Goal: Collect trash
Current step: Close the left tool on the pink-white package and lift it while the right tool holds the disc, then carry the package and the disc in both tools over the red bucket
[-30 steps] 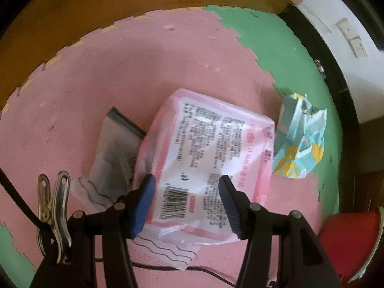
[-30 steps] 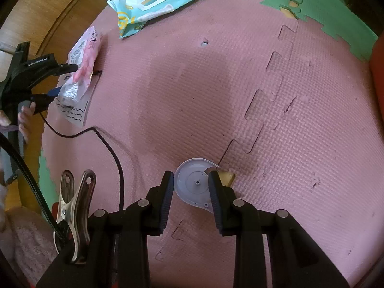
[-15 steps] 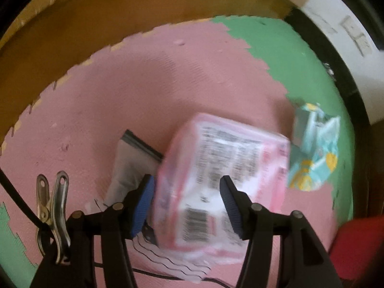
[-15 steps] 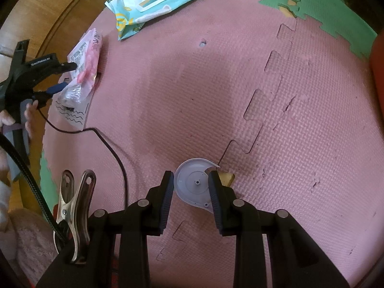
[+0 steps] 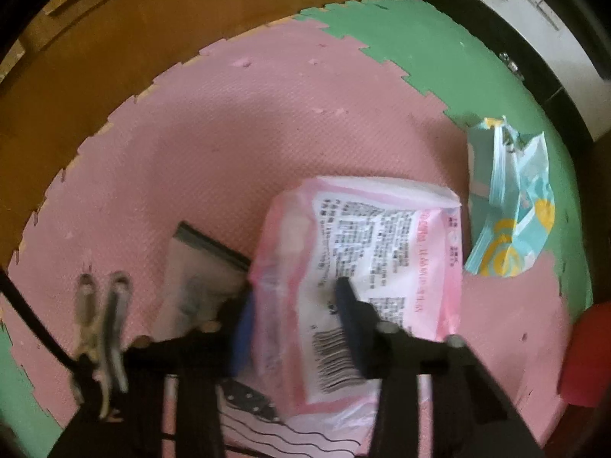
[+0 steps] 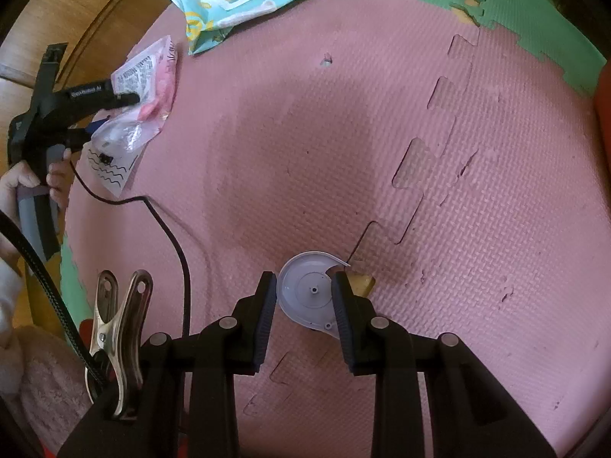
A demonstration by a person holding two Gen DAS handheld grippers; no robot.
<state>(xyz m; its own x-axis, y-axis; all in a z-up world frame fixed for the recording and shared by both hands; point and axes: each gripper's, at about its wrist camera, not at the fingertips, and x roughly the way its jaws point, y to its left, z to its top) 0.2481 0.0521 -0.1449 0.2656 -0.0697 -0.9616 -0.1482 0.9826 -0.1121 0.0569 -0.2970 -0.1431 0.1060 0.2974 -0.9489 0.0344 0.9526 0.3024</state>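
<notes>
A pink printed packet (image 5: 382, 236) lies on the pink foam mat (image 5: 229, 152), with my left gripper (image 5: 296, 305) closing on its near end. The blue pads dig into the wrapper, which buckles between them. The right wrist view shows the same left gripper (image 6: 114, 110) at the far left on the packet (image 6: 149, 72). My right gripper (image 6: 303, 294) is shut on a pale grey round plastic disc (image 6: 305, 278), held by its two edges just above the mat (image 6: 382, 133).
A clear plastic bag (image 5: 194, 278) and a white paper with wavy lines (image 5: 267, 427) lie under the packet. A teal wipes pack (image 5: 508, 206) rests on the green mat. A red container (image 5: 584, 355) stands at the right edge. A black cable (image 6: 179, 248) crosses the mat.
The left jaws have narrowed onto the pink packet and crumpled its near end; the view tilted slightly. The right gripper and its disc have stayed still.
</notes>
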